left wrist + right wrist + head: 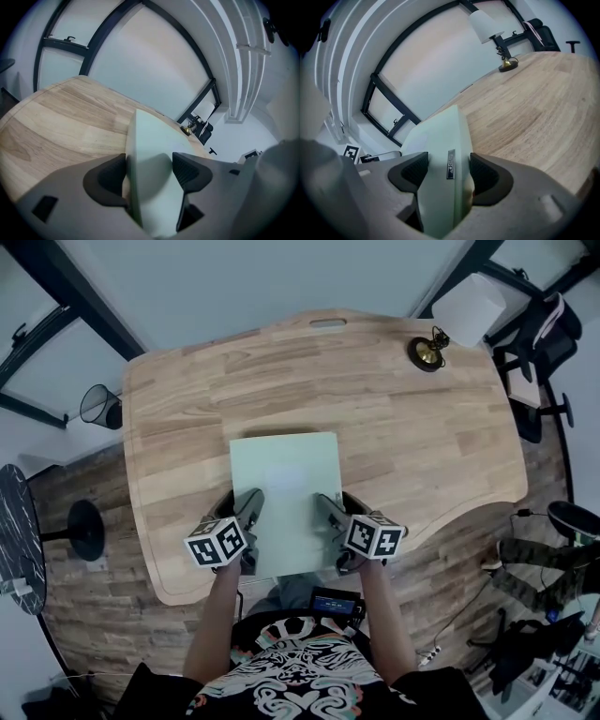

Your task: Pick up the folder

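A pale green folder (286,493) is held by its two side edges over the near part of the wooden desk (412,437). My left gripper (249,512) is shut on its left edge, and my right gripper (330,514) is shut on its right edge. In the left gripper view the folder (149,150) runs edge-on between the dark pads of that gripper (150,172). Seen from the right gripper view, the folder (440,140) shows a small metal label on its spine, clamped in the gripper (447,171). Whether the folder's far edge touches the desk I cannot tell.
A brass-based lamp (429,351) with a white shade stands at the desk's far right corner. A black wire bin (99,406) and a round black table (14,531) are on the floor at left. A dark chair (542,334) is at right.
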`<state>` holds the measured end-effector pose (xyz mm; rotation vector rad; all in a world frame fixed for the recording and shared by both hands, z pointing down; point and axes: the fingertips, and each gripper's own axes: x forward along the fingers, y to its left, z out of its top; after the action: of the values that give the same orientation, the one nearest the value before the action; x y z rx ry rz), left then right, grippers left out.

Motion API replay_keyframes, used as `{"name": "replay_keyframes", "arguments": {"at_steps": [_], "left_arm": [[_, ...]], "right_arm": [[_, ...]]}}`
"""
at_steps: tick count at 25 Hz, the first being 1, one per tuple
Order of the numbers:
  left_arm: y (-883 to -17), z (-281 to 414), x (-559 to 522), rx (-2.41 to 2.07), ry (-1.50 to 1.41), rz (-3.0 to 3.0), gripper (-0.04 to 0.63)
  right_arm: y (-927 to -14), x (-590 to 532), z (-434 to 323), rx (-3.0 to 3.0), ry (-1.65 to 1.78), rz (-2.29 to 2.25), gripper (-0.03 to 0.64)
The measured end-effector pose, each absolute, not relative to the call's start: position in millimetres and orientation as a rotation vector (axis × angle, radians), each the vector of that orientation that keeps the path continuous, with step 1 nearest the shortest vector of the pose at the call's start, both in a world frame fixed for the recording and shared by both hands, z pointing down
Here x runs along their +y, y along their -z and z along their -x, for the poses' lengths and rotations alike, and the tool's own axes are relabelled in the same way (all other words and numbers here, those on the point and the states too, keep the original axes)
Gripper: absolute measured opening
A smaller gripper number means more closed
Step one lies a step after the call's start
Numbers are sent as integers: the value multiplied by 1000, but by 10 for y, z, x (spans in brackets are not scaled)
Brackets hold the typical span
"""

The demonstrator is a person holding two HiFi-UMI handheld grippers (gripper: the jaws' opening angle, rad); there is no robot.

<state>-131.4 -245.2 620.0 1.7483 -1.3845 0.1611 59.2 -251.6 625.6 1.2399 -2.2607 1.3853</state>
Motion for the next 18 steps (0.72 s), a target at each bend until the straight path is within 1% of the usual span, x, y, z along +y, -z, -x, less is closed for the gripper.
{"name": "replay_keyframes", "arguments": {"at_steps": [18], "left_arm": [[-5421, 1255, -2190, -1430, -69, -1868, 296]], "right_arm": [[-5476, -2252, -655, -2400, -1241, -1308, 267]]}}
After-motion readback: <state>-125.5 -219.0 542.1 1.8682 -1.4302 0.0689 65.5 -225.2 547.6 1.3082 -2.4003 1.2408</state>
